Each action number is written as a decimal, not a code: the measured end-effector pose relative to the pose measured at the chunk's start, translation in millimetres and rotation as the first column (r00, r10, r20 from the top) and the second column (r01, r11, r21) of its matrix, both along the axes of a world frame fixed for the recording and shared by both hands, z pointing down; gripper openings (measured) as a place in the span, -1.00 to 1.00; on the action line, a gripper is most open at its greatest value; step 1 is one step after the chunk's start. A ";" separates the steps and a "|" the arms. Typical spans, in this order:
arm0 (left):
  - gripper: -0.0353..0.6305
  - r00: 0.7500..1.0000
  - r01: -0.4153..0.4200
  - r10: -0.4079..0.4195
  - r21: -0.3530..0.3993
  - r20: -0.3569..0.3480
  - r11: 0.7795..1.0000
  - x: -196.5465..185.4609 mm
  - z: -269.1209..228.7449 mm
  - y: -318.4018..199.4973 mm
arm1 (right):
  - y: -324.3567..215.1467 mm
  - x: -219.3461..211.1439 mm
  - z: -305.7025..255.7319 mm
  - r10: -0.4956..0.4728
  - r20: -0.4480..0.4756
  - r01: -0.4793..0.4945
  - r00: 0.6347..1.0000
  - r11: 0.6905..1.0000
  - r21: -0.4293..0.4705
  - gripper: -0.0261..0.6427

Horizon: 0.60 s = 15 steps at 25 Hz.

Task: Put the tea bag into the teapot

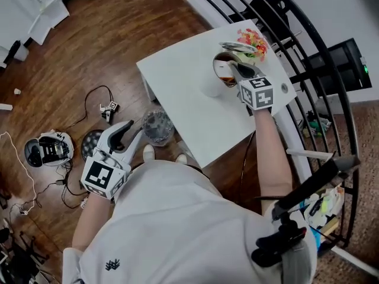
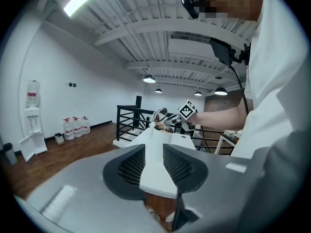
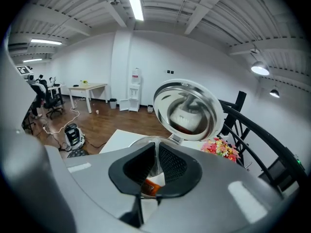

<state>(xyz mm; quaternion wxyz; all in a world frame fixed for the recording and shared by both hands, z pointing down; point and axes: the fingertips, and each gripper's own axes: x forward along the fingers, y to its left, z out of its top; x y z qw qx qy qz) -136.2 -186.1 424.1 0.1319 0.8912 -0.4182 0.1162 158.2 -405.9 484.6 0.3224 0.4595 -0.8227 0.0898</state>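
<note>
On the white table (image 1: pixel 189 114) stands a glass teapot (image 1: pixel 222 70) with its shiny hinged lid (image 3: pixel 187 109) tipped up and open. My right gripper (image 1: pixel 235 70) hovers right over the pot's mouth, shut on the tea bag (image 3: pixel 151 187). The orange and white bag hangs below the jaws inside the teapot's rim (image 3: pixel 137 143). My left gripper (image 1: pixel 131 132) hangs off the table's near left side over the floor, open and holding nothing. The left gripper view shows the table and the distant teapot (image 2: pixel 160 125) through the gap between its jaws.
Pink and yellow flowers (image 1: pixel 253 40) lie on the table behind the pot. A black curved railing (image 1: pixel 308 46) runs past the table's right side. On the wood floor lie a clear round container (image 1: pixel 157 126), a white device (image 1: pixel 48 148) and loose cables (image 1: pixel 89 102).
</note>
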 end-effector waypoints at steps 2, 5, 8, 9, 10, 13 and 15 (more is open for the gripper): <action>-0.62 1.000 0.014 -0.014 -0.003 -0.004 1.000 -4.9 0.1 -0.1 | -5.0 -2.7 6.1 -0.005 -0.016 0.005 1.000 1.000 -0.011 -0.84; -0.62 0.999 0.032 -0.032 -0.009 -0.001 0.999 -12.1 2.2 0.6 | -8.9 -5.5 14.9 -0.014 -0.045 0.013 0.999 1.000 -0.021 -0.84; -0.62 0.999 0.049 -0.049 -0.015 0.002 0.999 -18.8 4.0 0.5 | -11.4 -7.4 20.1 -0.021 -0.057 0.019 0.998 0.999 -0.028 -0.83; -0.62 0.999 0.052 -0.052 -0.015 0.003 0.999 -20.5 4.0 0.3 | -11.9 -8.0 21.3 -0.022 -0.056 0.021 0.998 0.999 -0.032 -0.83; -0.62 0.999 0.053 -0.053 -0.013 0.005 0.999 -21.6 4.0 0.1 | -12.3 -8.4 22.2 -0.024 -0.054 0.022 0.998 0.999 -0.035 -0.82; -0.62 0.999 0.048 -0.048 -0.008 0.007 0.999 -22.4 4.0 0.0 | -12.0 -8.9 23.3 -0.024 -0.048 0.022 0.999 0.999 -0.039 -0.64; -0.62 0.999 0.046 -0.046 -0.011 0.003 0.999 -22.7 3.6 0.6 | -10.6 -9.5 22.5 -0.020 -0.042 0.019 0.999 0.999 -0.038 -0.59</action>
